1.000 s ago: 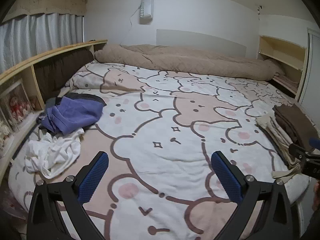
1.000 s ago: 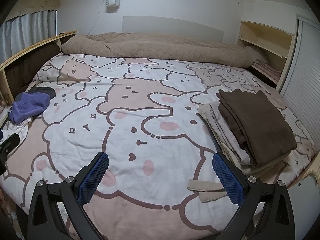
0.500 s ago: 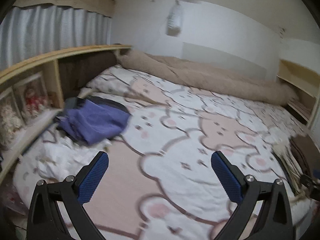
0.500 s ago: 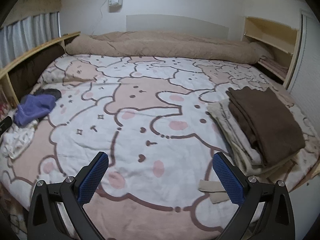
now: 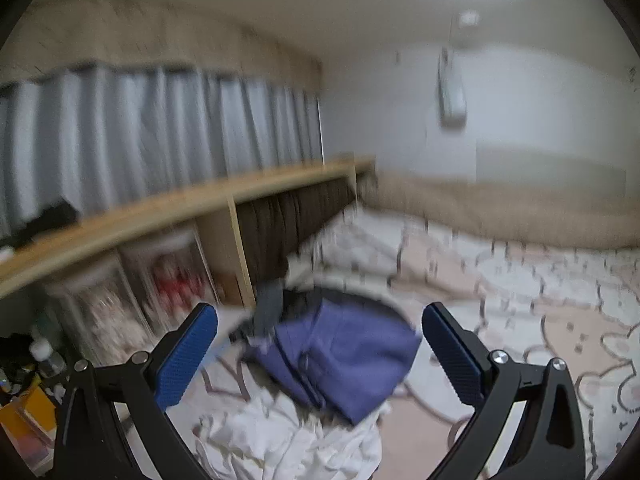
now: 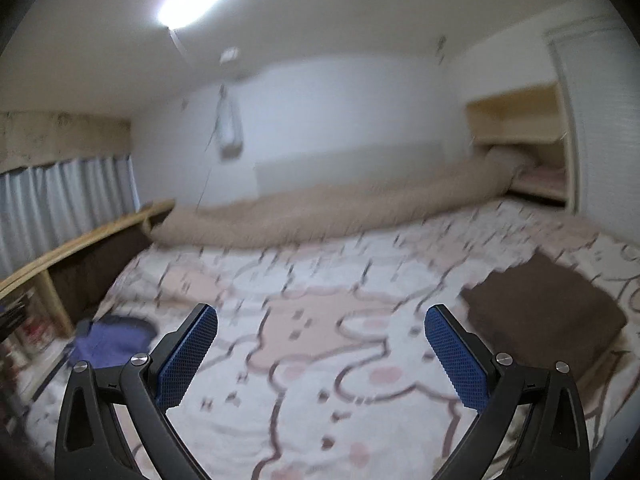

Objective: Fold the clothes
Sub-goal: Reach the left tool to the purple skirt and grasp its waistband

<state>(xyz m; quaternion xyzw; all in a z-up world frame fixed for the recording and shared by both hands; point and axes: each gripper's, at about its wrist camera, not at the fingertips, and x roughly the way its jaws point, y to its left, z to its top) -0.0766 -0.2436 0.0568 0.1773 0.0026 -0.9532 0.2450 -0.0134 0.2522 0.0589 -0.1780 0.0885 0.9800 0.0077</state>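
The left gripper [image 5: 320, 354] hangs above the near left corner of the bed [image 5: 540, 312], its blue-padded fingers [image 5: 186, 360] spread wide with nothing between them. Framed right in that gap lies a crumpled purple garment [image 5: 344, 360], heaped on the bear-print cover. Just in front of it, closer to the camera, sits a bunched white garment [image 5: 288, 436], touching the purple one's near edge. Something dark peeks out behind the purple heap, too blurred to name. Along the left runs a wooden shelf unit [image 5: 180, 208] with framed pictures in its lower bays, and grey curtains [image 5: 140, 132] hang above it.

Over on the other side, the right gripper [image 6: 320, 356] is parted just as wide and carries nothing, hovering over the middle of the bed. Off to its right rests a folded brown garment [image 6: 548, 308], lying flat on the cover. Far left in this view, the purple garment shows again near the shelf. A long beige duvet [image 6: 340, 208] is rolled along the far wall. Both views are smeared with motion blur.
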